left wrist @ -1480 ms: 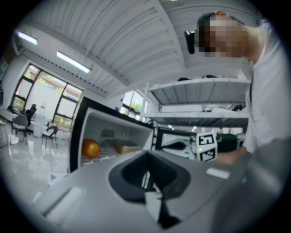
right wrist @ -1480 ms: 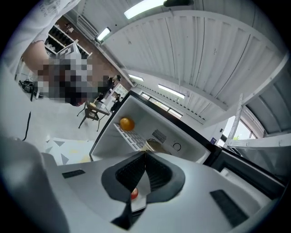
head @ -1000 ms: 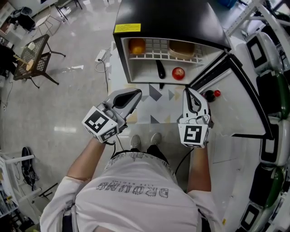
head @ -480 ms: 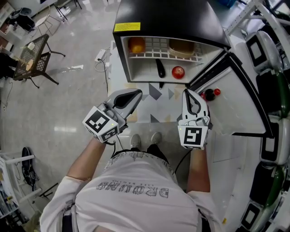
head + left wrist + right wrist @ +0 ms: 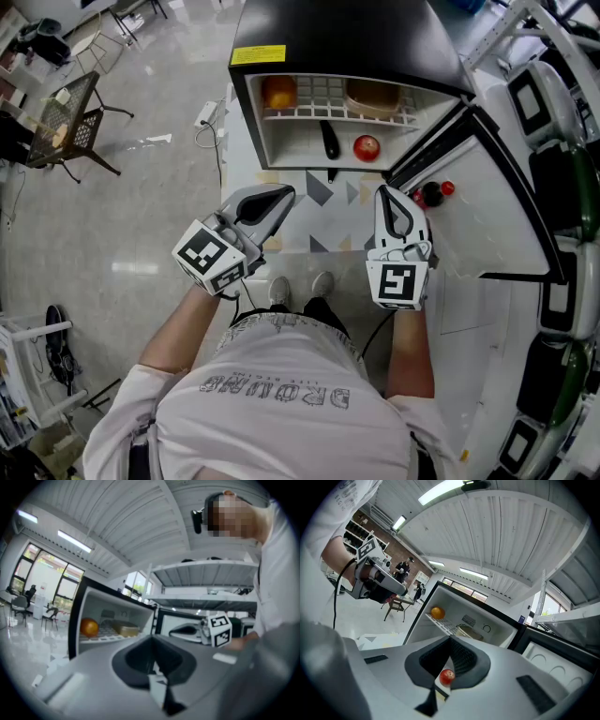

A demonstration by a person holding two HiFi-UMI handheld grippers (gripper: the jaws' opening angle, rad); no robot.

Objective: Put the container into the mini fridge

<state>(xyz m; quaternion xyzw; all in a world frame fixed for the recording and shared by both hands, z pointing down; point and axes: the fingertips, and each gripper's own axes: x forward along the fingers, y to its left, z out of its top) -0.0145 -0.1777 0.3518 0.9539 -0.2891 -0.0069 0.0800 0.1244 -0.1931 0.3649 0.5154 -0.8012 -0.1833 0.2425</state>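
The black mini fridge stands open on the floor ahead of me. A tan lidded container rests on the right of its wire shelf, with an orange at the left. Below the shelf lie a red apple and a dark object. My left gripper and right gripper hover side by side in front of the fridge, both shut and empty. The left gripper view shows the container and the orange. The right gripper view shows the apple past the shut jaws.
The fridge door swings open to the right, with a red and a dark item in its pocket. A patterned mat lies before the fridge. A metal chair stands at the left, and a power strip lies by the fridge.
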